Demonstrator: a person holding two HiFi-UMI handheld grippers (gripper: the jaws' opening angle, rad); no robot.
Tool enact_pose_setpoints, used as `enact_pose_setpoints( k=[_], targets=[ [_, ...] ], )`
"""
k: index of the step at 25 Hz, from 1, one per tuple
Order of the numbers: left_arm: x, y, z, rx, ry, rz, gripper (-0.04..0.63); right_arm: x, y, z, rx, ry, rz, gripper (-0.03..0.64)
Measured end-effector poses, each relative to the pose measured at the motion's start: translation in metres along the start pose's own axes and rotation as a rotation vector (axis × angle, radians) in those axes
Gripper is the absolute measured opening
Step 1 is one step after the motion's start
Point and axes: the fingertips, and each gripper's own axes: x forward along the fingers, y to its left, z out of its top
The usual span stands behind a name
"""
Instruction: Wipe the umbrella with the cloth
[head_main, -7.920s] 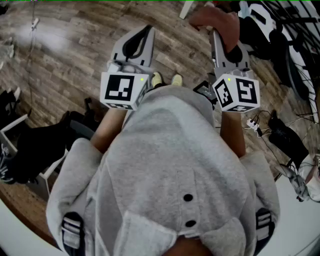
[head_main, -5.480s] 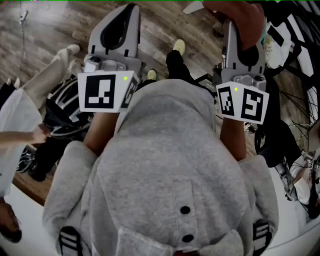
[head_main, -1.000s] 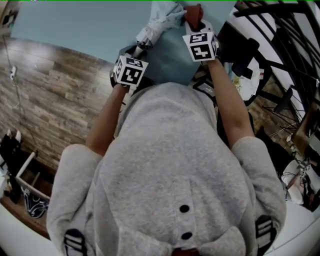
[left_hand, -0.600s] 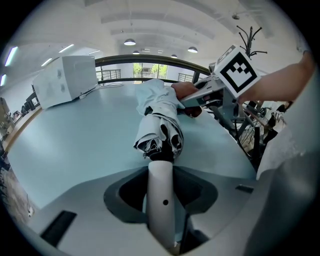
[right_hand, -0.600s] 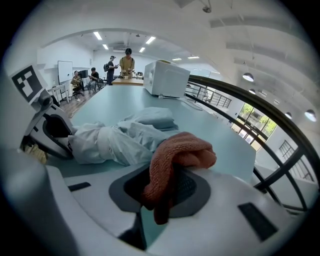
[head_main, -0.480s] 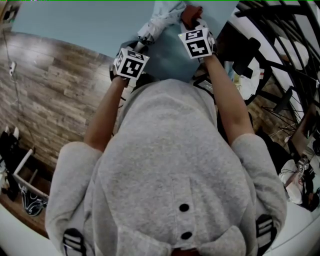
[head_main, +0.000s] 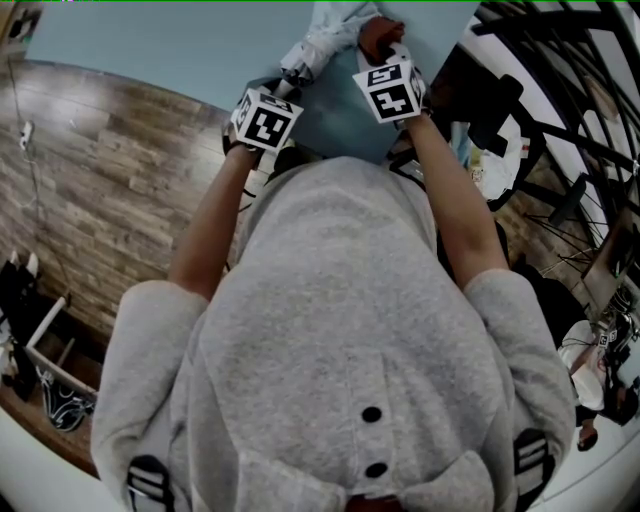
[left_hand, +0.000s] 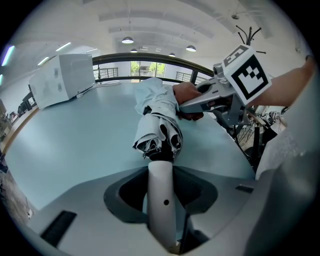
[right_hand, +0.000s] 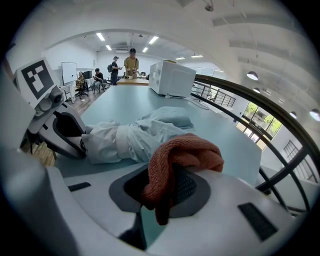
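Observation:
A folded white umbrella (left_hand: 156, 117) lies on the pale blue table (left_hand: 75, 135), also seen as the umbrella (right_hand: 135, 137) and the umbrella (head_main: 322, 32). Its white handle (left_hand: 161, 200) runs between the jaws of my left gripper (left_hand: 161, 182), which is shut on it. My left gripper (head_main: 288, 82) is at the table's near edge. My right gripper (right_hand: 167, 192) is shut on a rust-orange cloth (right_hand: 182, 152), bunched over its jaws just short of the canopy. In the head view the cloth (head_main: 376, 36) sits beside the umbrella, ahead of my right gripper (head_main: 385, 50).
A white box (right_hand: 172, 77) stands farther along the table. People (right_hand: 131, 61) stand at its far end. A black curved railing (right_hand: 260, 102) runs along the table's right side. Black racks (head_main: 530, 90) stand to the right, wooden floor (head_main: 90, 180) to the left.
Since the oldest frames I have come from the open floor to the table, and the left gripper now holds the umbrella handle. Over the last second the right gripper and cloth edged toward the umbrella.

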Motion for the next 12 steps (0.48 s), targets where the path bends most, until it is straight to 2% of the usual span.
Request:
enact_pose_setpoints(
  k=[12],
  targets=[
    [-0.002, 0.002, -0.002, -0.001, 0.013, -0.017, 0.156, 0.002, 0.021, 0.001, -0.023, 0.007, 0.013, 0.081]
  ],
)
